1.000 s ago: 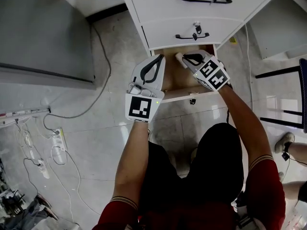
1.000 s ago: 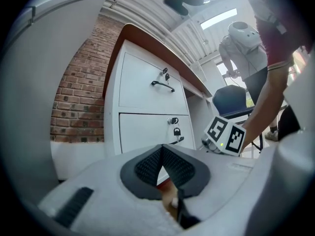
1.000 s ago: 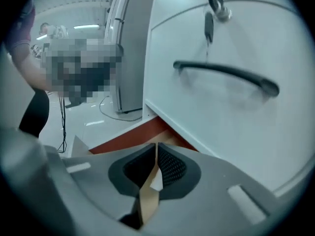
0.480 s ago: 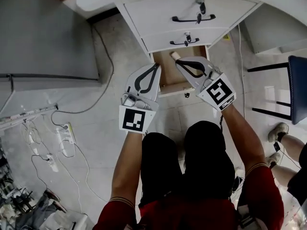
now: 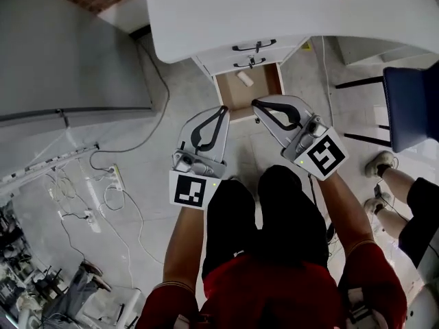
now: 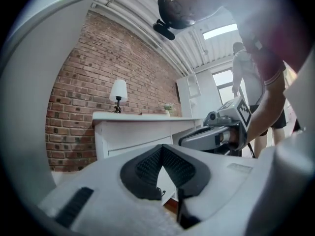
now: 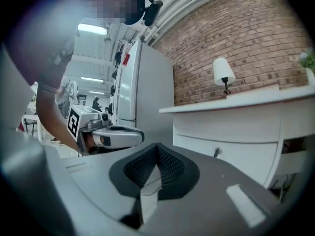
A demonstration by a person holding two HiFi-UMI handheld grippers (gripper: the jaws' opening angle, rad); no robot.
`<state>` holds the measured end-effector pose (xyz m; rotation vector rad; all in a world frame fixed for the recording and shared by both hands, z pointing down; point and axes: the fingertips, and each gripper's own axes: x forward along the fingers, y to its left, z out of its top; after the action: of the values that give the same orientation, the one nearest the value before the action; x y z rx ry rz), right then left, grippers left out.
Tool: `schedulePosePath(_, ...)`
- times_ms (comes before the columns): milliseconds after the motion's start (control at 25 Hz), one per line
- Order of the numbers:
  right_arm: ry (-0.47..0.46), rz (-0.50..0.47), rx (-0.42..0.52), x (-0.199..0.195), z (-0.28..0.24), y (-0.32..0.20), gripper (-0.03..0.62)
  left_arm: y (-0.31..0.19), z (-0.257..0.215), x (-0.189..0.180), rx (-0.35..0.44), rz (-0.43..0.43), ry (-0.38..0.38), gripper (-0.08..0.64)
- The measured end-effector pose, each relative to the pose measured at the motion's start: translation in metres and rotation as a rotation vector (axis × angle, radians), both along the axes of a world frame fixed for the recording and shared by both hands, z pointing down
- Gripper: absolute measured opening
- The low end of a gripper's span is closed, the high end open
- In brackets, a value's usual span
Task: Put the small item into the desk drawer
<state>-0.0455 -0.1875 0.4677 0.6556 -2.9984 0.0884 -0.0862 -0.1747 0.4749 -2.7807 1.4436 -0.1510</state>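
Holding both tongs out ahead of the knees, side by side but not touching, over the tiled floor point(image 5: 158, 115). Left tongs point(image 5: 222, 109): jaws closed tip to tip with nothing between them, confirmed in the left gripper view point(image 6: 161, 149). Right tongs point(image 5: 256, 104): same, pads together and empty point(image 7: 157, 149). Past the tips, the bottom drawer point(image 5: 264, 84) of the white desk point(image 5: 226, 19) is pulled out. The small item point(image 5: 245, 79), a short pale block, lies on the drawer's wooden bottom toward the back, clear of both tongs. The two upper drawers are shut, each with a black handle point(image 5: 254, 46). Left of the desk: grey cabinet point(image 5: 68, 60), plus cables and a power strip point(image 5: 114, 179) on the floor. Right of it: blue chair point(image 5: 410, 105) and another person's shoes point(image 5: 381, 162). Farthest back, the gripper views show a lamp point(image 6: 118, 91) on the desk top against a brick wall point(image 6: 78, 92).
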Motion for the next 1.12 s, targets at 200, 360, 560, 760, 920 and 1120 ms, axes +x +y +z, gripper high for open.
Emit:
schedulePosePath(200, -0.055, 0.020, -0.014, 0.012, -0.099, 0.027, 0.011, 0.026, -0.100, 0.008, 0.006, 0.023, 0.000, 0.006)
schedulePosePath(360, -0.065, 0.047, -0.006, 0.024, -0.174, 0.039, 0.011, 0.043, -0.178, 0.009, 0.025, 0.028, 0.019, 0.006)
schedulePosePath(560, -0.094, 0.081, 0.016, 0.037, -0.255, 0.056, 0.011, 0.059, -0.257, 0.015, 0.044, 0.027, 0.042, 0.006)
schedulePosePath(760, -0.117, 0.091, 0.035, 0.046, -0.301, 0.079, 0.011, 0.074, -0.307, 0.027, 0.070, 0.034, 0.045, 0.006)
schedulePosePath(920, -0.127, 0.105, 0.035, 0.059, -0.325, 0.097, 0.011, 0.093, -0.332, 0.035, 0.072, 0.036, 0.043, 0.006)
schedulePosePath(1120, -0.130, 0.109, 0.043, 0.071, -0.345, 0.121, 0.011, 0.120, -0.349, 0.038, 0.071, 0.032, 0.034, 0.006)
